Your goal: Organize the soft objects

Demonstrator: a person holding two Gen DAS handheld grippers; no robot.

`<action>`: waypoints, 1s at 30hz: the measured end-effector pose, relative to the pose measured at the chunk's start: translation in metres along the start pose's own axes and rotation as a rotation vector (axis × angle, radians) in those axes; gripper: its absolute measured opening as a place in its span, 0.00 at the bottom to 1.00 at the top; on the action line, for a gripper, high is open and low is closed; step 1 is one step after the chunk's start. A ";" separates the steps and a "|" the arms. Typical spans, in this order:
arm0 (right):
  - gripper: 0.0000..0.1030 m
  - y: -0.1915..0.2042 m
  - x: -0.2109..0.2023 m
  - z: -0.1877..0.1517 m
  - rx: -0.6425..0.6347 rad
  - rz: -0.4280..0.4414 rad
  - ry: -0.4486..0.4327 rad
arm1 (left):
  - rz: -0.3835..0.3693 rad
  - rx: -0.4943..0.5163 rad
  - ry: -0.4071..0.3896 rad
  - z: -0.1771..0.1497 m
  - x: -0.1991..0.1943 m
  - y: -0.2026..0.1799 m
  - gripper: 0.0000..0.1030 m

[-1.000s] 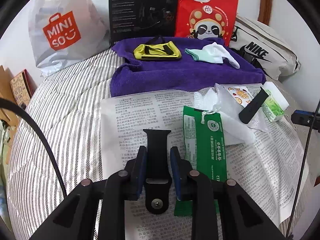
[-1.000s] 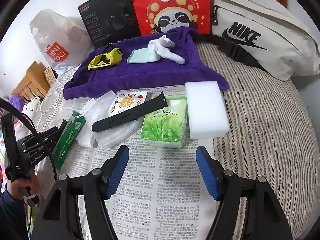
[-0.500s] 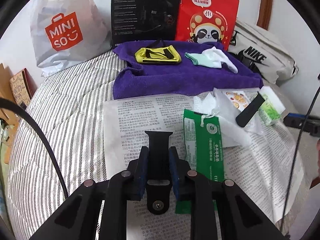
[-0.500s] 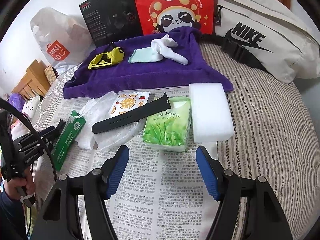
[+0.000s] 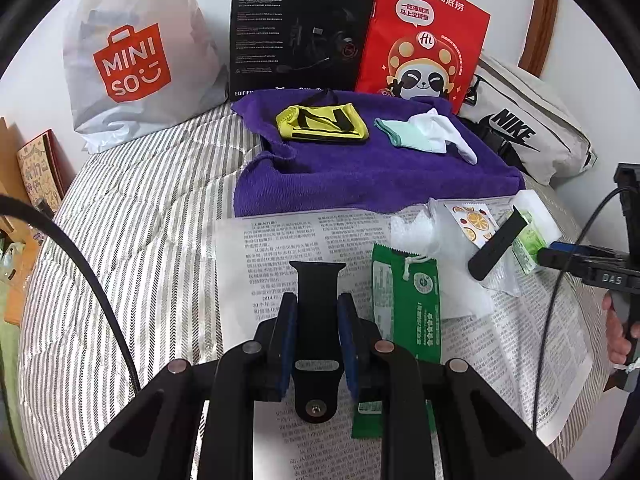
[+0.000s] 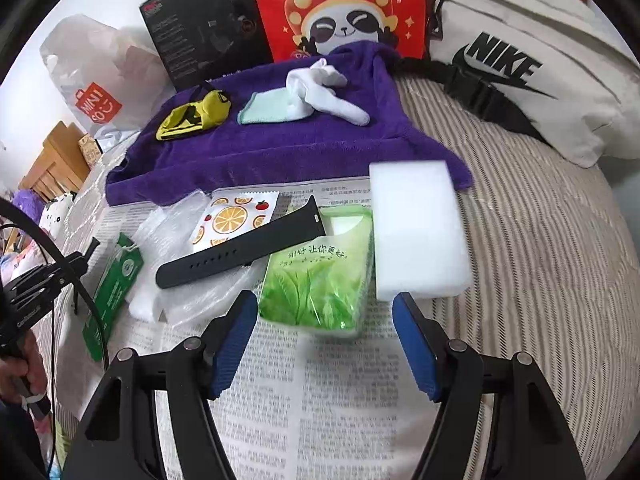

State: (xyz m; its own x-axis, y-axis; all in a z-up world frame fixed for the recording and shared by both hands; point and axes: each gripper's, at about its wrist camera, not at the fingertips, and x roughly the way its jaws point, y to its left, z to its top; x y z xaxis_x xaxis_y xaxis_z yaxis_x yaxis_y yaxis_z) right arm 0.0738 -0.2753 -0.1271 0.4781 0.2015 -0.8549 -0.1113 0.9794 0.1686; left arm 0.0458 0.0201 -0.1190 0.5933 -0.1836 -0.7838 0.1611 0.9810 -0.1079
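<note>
My left gripper (image 5: 317,300) is shut on a short black watch strap piece (image 5: 318,276) over the newspaper (image 5: 272,248). My right gripper (image 6: 325,304) stands open, its jaws on either side of the near end of a green tissue pack (image 6: 320,276). A white sponge block (image 6: 416,228) lies to the right of the pack. A long black strap (image 6: 240,246) rests on clear plastic wrap (image 6: 176,240) and an orange-print sachet (image 6: 232,220). A green packet (image 5: 404,304) lies beside my left gripper. On the purple towel (image 5: 360,176) sit a yellow pouch (image 5: 322,122) and pale socks (image 5: 428,132).
Everything lies on a striped bed cover (image 5: 132,208). Along the back stand a white Miniso bag (image 5: 132,60), a black box (image 5: 296,32), a red panda bag (image 5: 420,40) and a white Nike bag (image 6: 520,64). A person's hand (image 6: 24,364) holds the left gripper's handle.
My left jaws have closed tighter onto the short strap. My right gripper has moved forward and down, so the tissue pack now reaches between its open jaws.
</note>
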 end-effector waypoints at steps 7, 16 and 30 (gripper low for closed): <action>0.58 0.015 0.021 0.003 -0.070 -0.074 0.003 | 0.002 -0.002 0.007 0.006 0.003 0.000 0.19; 0.53 -0.005 -0.004 -0.005 -0.034 -0.021 -0.019 | 0.001 -0.001 0.004 0.014 0.002 0.001 0.19; 0.53 -0.002 -0.050 -0.016 -0.129 -0.142 -0.099 | -0.005 0.010 -0.006 0.022 -0.005 -0.006 0.19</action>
State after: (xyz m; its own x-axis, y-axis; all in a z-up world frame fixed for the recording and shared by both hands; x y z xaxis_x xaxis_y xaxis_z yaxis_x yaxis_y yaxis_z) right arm 0.0364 -0.2870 -0.0924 0.5796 0.0680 -0.8120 -0.1438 0.9894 -0.0198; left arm 0.0596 0.0132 -0.1010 0.5975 -0.1889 -0.7793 0.1722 0.9794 -0.1053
